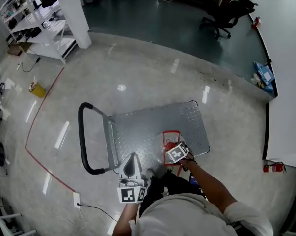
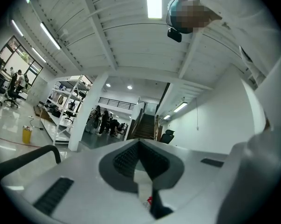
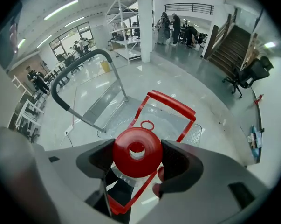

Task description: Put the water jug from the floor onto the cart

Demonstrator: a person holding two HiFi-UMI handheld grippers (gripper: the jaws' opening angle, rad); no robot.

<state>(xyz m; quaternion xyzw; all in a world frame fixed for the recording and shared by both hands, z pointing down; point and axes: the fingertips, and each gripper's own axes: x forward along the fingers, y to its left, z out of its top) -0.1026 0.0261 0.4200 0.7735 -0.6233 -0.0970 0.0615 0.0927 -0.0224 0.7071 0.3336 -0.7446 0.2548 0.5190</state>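
Pinches jug (image 3: 170, 100) by red cap with right gripper (image 3: 137, 154) over cart (image 1: 152, 124); holds left gripper (image 2: 139, 146) pressed together, empty, pointing upward.

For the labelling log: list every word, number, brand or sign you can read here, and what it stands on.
No text reads as words or numbers.
Left marker cube: black-and-white square pattern, no letters.
Right marker cube: the same.
Fire extinguisher: label too small to read.
Blue packs by the wall: print too small to read.
Water jug cap: no print visible.
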